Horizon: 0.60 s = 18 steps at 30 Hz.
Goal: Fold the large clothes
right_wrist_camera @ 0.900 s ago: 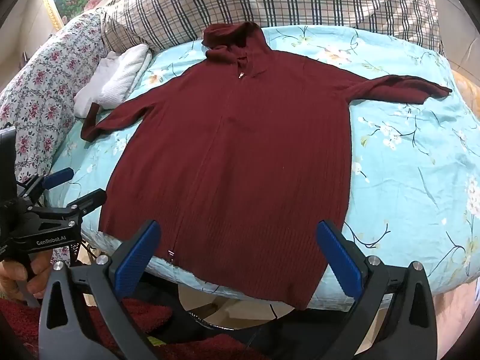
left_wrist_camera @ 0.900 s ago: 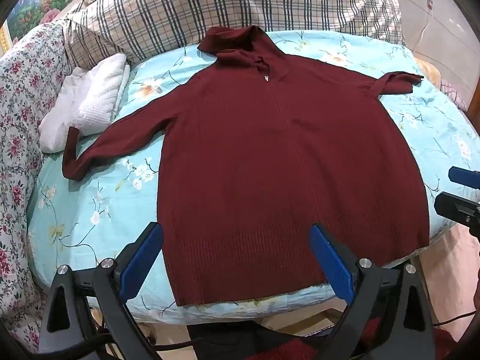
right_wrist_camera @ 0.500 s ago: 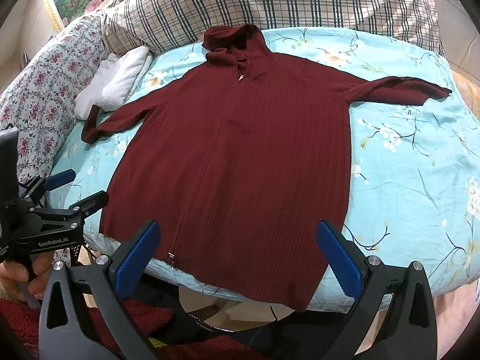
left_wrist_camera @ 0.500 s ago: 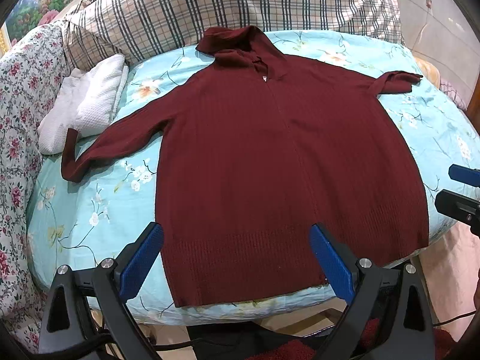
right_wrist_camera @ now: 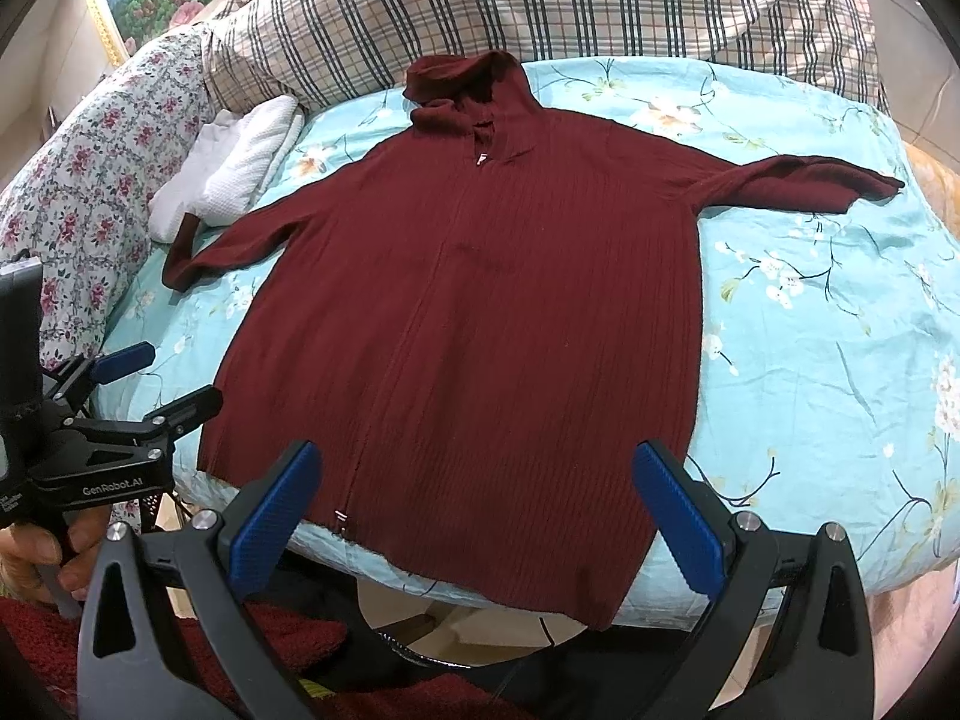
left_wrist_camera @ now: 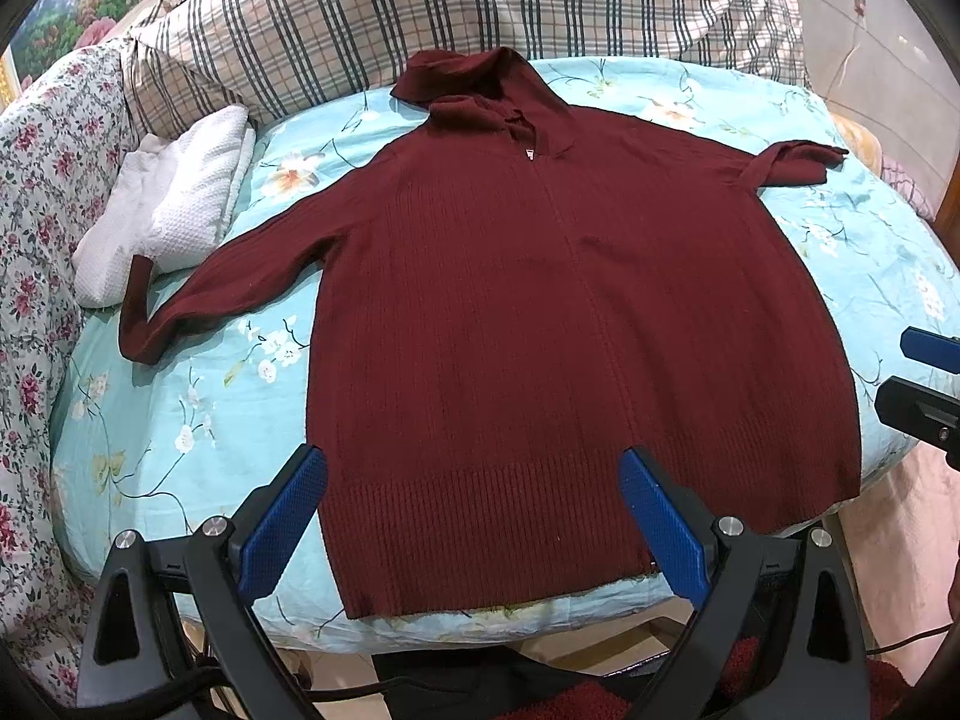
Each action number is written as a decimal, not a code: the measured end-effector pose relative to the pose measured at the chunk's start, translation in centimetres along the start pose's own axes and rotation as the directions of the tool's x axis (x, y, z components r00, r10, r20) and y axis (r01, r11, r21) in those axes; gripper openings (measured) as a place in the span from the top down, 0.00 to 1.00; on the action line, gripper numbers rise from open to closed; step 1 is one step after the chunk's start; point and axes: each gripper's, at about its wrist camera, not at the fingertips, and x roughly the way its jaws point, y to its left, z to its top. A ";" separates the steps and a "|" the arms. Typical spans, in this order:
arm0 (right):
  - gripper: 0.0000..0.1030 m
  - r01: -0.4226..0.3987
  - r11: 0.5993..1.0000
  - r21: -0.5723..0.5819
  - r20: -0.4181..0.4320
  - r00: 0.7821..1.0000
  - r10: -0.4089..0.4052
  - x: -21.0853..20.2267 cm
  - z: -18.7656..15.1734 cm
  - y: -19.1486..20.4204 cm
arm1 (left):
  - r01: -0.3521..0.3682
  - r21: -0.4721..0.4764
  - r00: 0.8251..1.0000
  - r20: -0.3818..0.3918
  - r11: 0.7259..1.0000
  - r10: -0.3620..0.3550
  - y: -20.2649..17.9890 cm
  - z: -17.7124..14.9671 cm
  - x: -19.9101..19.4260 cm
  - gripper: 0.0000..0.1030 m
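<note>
A dark red knitted zip hoodie (left_wrist_camera: pixel 540 330) lies flat and face up on the light blue floral bed sheet (left_wrist_camera: pixel 180 420), hood toward the pillows, both sleeves spread out; it also shows in the right wrist view (right_wrist_camera: pixel 480 330). My left gripper (left_wrist_camera: pixel 474 510) is open and empty, held over the hem near the bed's front edge. My right gripper (right_wrist_camera: pixel 480 510) is open and empty over the hem, further right. The left gripper also shows at the left edge of the right wrist view (right_wrist_camera: pixel 162 378).
A checked quilt (left_wrist_camera: pixel 450 12) lies bunched at the bed's head. A folded white towel (left_wrist_camera: pixel 174 198) sits under the left sleeve's cuff (left_wrist_camera: pixel 141 324). A floral quilt (left_wrist_camera: pixel 36 240) lines the left side. A red rug (right_wrist_camera: pixel 252 648) lies below the bed edge.
Both grippers have drifted very slightly; the hoodie has not moved and both stay open.
</note>
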 end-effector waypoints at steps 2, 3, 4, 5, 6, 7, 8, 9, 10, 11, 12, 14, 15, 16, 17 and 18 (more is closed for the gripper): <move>0.00 -0.003 1.000 0.005 -0.006 1.000 0.003 0.1 0.0 -0.1 | -0.005 0.007 1.000 -0.010 1.000 0.005 0.0 0.0 0.2 0.05; 0.00 -0.004 1.000 0.005 -0.008 1.000 0.004 0.1 0.1 -0.1 | -0.006 0.007 1.000 -0.011 1.000 0.006 0.1 0.0 0.3 0.05; 0.00 -0.006 1.000 0.007 -0.011 1.000 0.006 0.1 0.2 -0.2 | -0.003 0.006 1.000 -0.013 1.000 0.003 0.1 0.0 0.4 0.05; 0.00 -0.007 1.000 0.007 -0.011 1.000 0.007 0.2 0.2 -0.2 | 0.000 0.005 1.000 -0.015 1.000 0.000 0.2 0.0 0.5 0.05; 0.00 -0.010 1.000 0.009 -0.011 1.000 0.010 0.2 0.2 -0.2 | 0.006 0.001 1.000 -0.016 1.000 -0.006 0.2 0.1 0.6 0.05; 0.00 -0.011 1.000 0.010 -0.011 1.000 0.011 0.2 0.2 -0.2 | 0.006 0.002 1.000 -0.016 1.000 -0.006 0.2 0.1 0.6 0.05; 0.00 -0.013 1.000 0.012 -0.011 1.000 0.013 0.2 0.2 -0.2 | 0.008 0.002 1.000 -0.017 1.000 -0.008 0.3 0.1 0.7 0.05; 0.00 -0.014 1.000 0.013 -0.011 1.000 0.014 0.2 0.2 -0.2 | 0.013 -0.001 1.000 -0.021 1.000 -0.013 0.3 0.1 0.7 0.05; 0.00 -0.017 1.000 0.014 -0.010 1.000 0.017 0.2 0.2 -0.2 | 0.017 -0.002 0.999 -0.028 1.000 -0.017 0.3 0.1 0.7 0.05; 0.00 -0.018 1.000 0.016 -0.013 1.000 0.019 0.3 0.2 -0.2 | 0.023 -0.005 0.999 -0.036 1.000 -0.023 0.3 0.1 0.7 0.05; 0.00 -0.017 1.000 0.015 -0.012 1.000 0.017 0.3 0.1 -0.2 | 0.022 -0.004 0.999 -0.036 1.000 -0.022 0.3 0.1 0.8 0.05; 0.00 -0.021 1.000 0.020 -0.012 1.000 0.021 0.3 0.2 -0.3 | 0.010 0.001 1.000 -0.013 1.000 -0.010 0.1 0.1 1.0 0.05; 0.00 -0.021 1.000 0.021 -0.013 1.000 0.021 0.4 0.2 -0.3 | 0.012 0.000 1.000 -0.015 1.000 -0.012 0.2 0.1 1.1 0.05; 0.00 -0.019 1.000 0.021 -0.014 1.000 0.019 0.5 0.2 -0.3 | 0.020 -0.005 0.999 -0.028 1.000 -0.020 0.1 0.1 1.2 0.05; 0.00 -0.014 1.000 0.019 -0.015 1.000 0.014 0.5 0.2 -0.4 | 0.035 -0.014 0.998 -0.044 0.999 -0.035 0.1 0.1 1.3 0.05; 0.00 -0.004 1.000 0.016 -0.015 1.000 0.004 0.6 0.3 -0.5 | 0.041 -0.018 0.998 -0.053 0.999 -0.042 0.1 0.2 1.4 0.05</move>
